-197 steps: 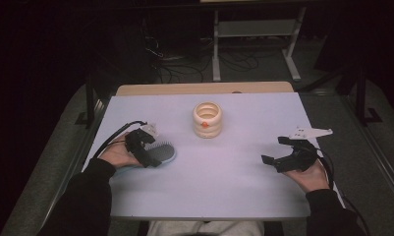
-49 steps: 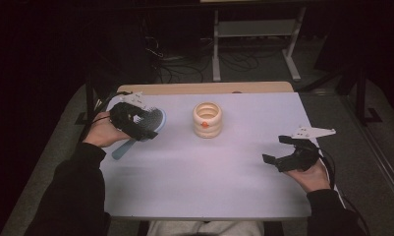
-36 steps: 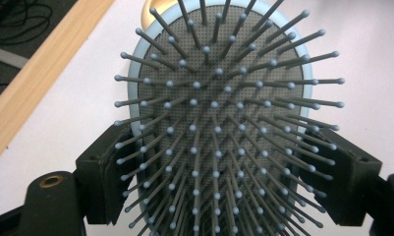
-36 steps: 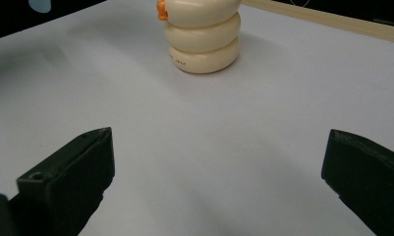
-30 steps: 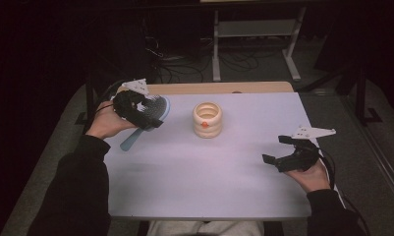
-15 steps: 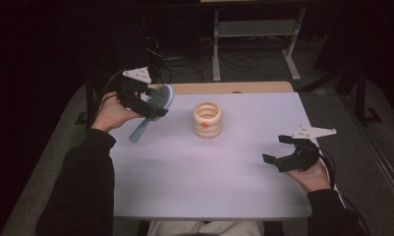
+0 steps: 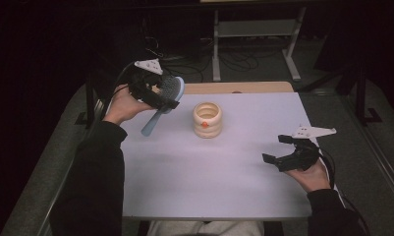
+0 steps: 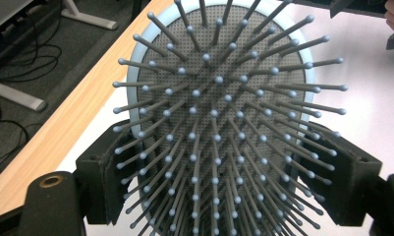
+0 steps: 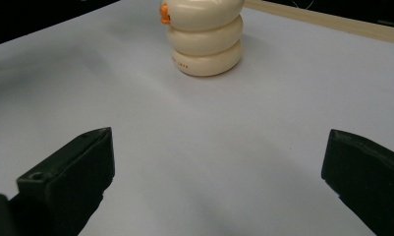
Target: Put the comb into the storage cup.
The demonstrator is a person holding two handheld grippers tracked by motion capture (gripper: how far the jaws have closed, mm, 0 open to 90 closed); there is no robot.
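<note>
My left gripper [image 7: 161, 98] is shut on a light blue hairbrush [image 7: 164, 101], held in the air over the table's far left corner, handle hanging down toward the table. In the left gripper view the brush head [image 8: 219, 113] with its grey bristles faces the camera, clamped at both sides by the black jaws. A cream ribbed cup [image 7: 207, 119] with an orange spot stands at the middle of the white table [image 7: 224, 182]. My right gripper [image 7: 278, 150] rests open near the right edge, pointing at the cup [image 9: 204, 39], nothing between its jaws.
A wooden strip [image 7: 234, 87] runs along the table's far edge. Beyond it the dark floor holds cables [image 7: 184, 59] and a metal stand's feet [image 7: 253, 49]. Open table surface lies between the cup and my right gripper.
My left gripper has carried the hairbrush up and toward the far left corner, lifting it well off the table. The right gripper and the cup have stayed put.
</note>
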